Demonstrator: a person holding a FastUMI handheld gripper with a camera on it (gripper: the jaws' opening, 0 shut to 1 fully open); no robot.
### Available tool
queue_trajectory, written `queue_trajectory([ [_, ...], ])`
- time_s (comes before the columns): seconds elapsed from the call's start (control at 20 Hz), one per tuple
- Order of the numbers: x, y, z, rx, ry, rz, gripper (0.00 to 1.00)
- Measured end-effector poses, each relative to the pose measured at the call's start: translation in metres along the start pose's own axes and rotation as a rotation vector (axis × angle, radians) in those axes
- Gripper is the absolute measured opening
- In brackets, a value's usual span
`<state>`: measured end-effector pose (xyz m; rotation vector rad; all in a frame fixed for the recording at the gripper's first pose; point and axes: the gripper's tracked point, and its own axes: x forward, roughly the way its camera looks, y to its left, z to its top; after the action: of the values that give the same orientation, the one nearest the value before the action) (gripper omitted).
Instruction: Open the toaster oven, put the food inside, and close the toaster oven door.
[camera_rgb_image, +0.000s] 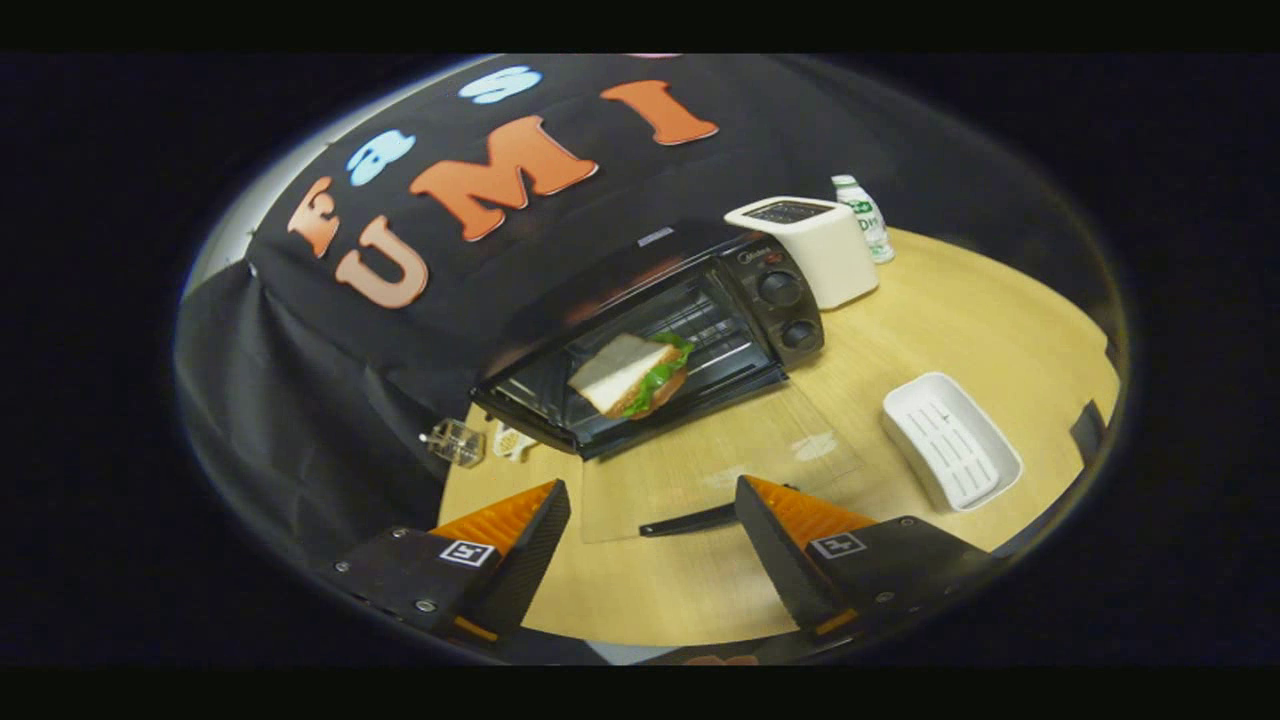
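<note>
A black toaster oven (770, 290) stands on the wooden table (960, 320) against the booth wall. Its glass door (760, 440) is folded down flat onto the table, and the door's black handle (690, 520) lies between my fingers. A sandwich (632, 375) of white bread, lettuce and filling rests on the rack in the oven's mouth, beyond the fingers. My gripper (650, 490) is open and held above the table in front of the lowered door. Nothing is held between its fingers.
A white toaster (815, 250) stands right of the oven, with a small white and green bottle (865, 215) behind it. A white ribbed tray (950, 440) lies on the table to the right. A small clear object (455, 442) sits at the table's left edge.
</note>
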<state>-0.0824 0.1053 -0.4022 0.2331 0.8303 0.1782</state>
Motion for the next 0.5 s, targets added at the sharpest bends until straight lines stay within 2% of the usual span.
queue_trajectory([
  [0.2,-0.006,-0.020,-0.031,-0.220,0.003,-0.104,0.98],
  [0.3,-0.006,-0.025,-0.050,-0.306,0.031,-0.124,0.99],
  [0.5,0.015,-0.040,-0.078,-0.367,0.092,-0.149,0.99],
])
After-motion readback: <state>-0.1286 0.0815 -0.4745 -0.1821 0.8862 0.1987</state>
